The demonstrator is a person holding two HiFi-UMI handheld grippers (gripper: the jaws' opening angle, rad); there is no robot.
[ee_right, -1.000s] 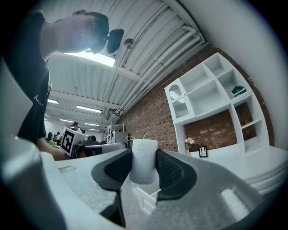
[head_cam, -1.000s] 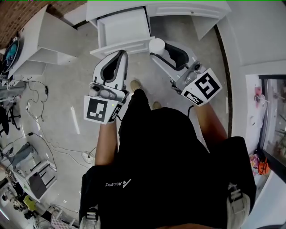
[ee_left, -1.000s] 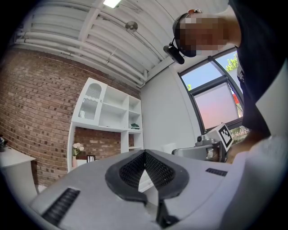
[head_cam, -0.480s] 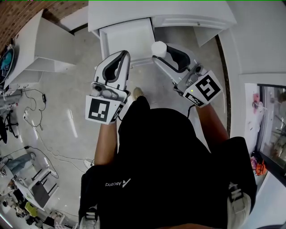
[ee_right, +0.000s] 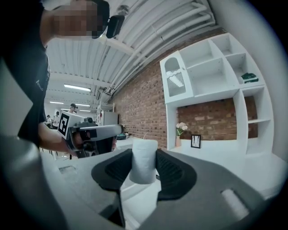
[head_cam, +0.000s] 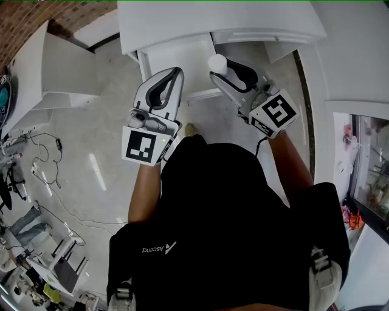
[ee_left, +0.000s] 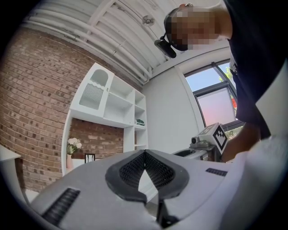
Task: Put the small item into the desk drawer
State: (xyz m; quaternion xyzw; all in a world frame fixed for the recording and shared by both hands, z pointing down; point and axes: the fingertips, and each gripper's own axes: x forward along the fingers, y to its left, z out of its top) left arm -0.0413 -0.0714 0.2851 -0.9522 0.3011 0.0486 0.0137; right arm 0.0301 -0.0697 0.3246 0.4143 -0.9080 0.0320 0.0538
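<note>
A small white cylinder [ee_right: 143, 161] is pinched upright between the dark pads of my right gripper [ee_right: 144, 173]; in the head view this cylinder [head_cam: 217, 63] sits at the tip of the right gripper [head_cam: 223, 68], over the right front corner of the open white desk drawer [head_cam: 176, 56]. My left gripper [head_cam: 175, 78] hangs over the drawer's front edge, jaws shut with nothing between them. In the left gripper view its pads [ee_left: 155, 168] meet at the tips. The drawer's inside looks bare where it shows.
The white desk [head_cam: 213, 18] runs along the top of the head view. A white shelf unit [head_cam: 58, 67] stands at the left, a brick wall behind it. Cables [head_cam: 42, 155] lie on the grey floor at left. A window [head_cam: 371, 164] is at the right.
Both grippers have moved forward toward the desk. They went from above the floor in front of the drawer to over the drawer's front edge. The right one still holds the white cylinder.
</note>
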